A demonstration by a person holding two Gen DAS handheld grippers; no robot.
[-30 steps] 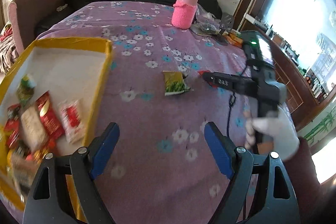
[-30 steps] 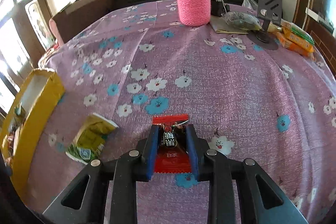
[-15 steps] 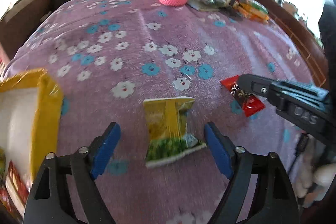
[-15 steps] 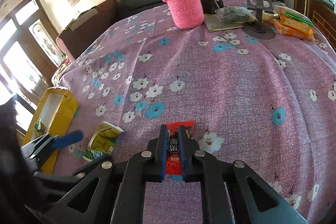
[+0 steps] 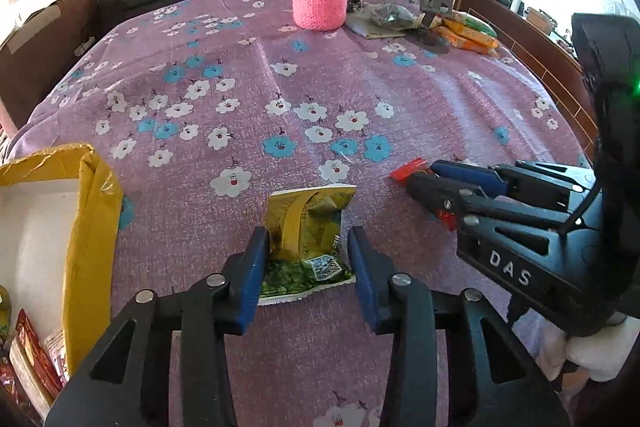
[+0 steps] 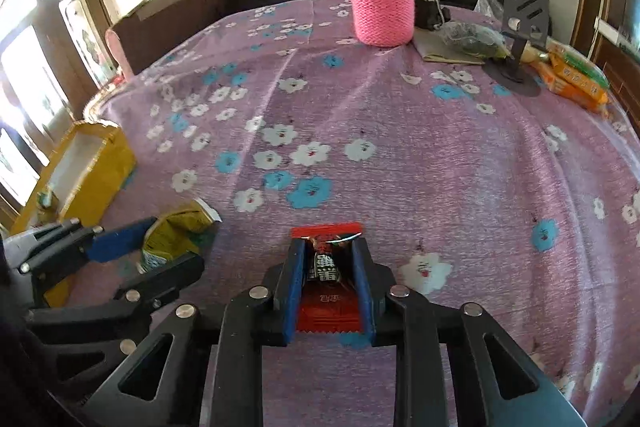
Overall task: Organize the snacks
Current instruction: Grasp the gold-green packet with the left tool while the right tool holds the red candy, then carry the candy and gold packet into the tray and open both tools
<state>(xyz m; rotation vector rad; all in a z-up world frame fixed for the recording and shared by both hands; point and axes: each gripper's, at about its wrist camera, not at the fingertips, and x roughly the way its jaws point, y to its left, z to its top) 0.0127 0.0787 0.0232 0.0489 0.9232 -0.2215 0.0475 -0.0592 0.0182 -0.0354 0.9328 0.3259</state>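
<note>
Our left gripper (image 5: pixel 306 247), tilted down, is closing around the crumpled yellow-green snack packet (image 5: pixel 306 227) near the table's (image 5: pixel 400 99) left edge; pad contact is unclear. Our right gripper (image 6: pixel 326 255) is opening, straddling the red foil packet (image 6: pixel 328 311), partly hidden.

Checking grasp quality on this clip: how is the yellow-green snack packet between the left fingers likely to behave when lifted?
The snack packet looks crumpled and creased, so it will probably flex and sag rather than stay stiff. It lies flat and thin on the tablecloth, suggesting it is light. Its glossy film may slip as the left gripper is closing around its middle.
</note>
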